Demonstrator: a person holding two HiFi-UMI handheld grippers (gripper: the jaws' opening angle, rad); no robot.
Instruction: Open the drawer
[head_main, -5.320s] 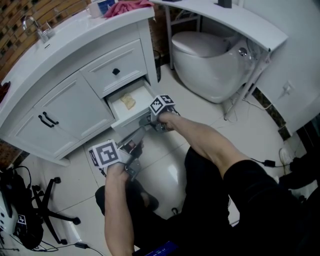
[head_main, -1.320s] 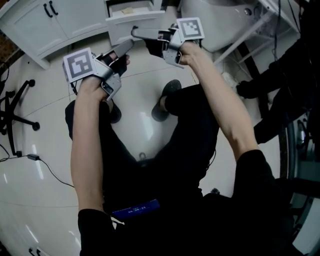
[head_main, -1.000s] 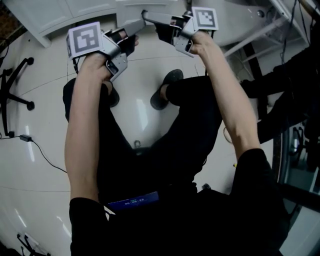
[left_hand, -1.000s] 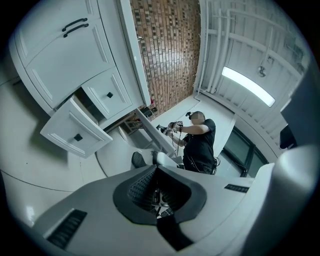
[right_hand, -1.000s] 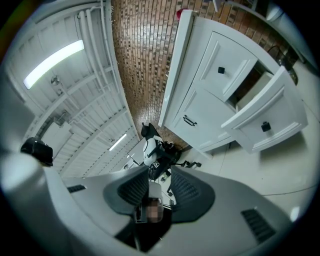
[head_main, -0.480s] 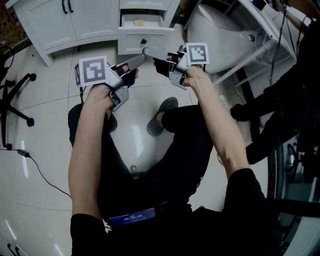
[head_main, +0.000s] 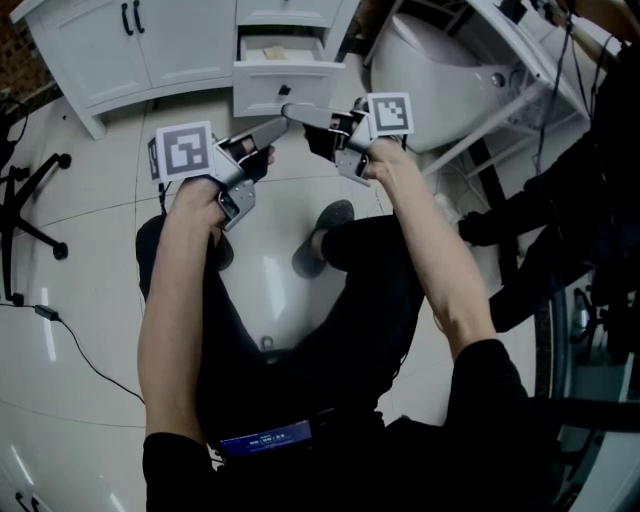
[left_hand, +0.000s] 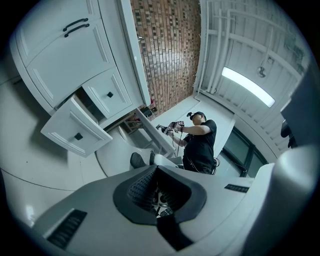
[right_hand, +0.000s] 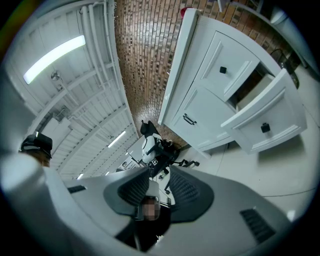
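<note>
With the drawer (head_main: 272, 78) already pulled out of the white cabinet (head_main: 180, 50), the left claw (head_main: 281, 123) and the right claw (head_main: 289, 108) hovered just before its front, both pinched closed on nothing, apparently finished.
</note>
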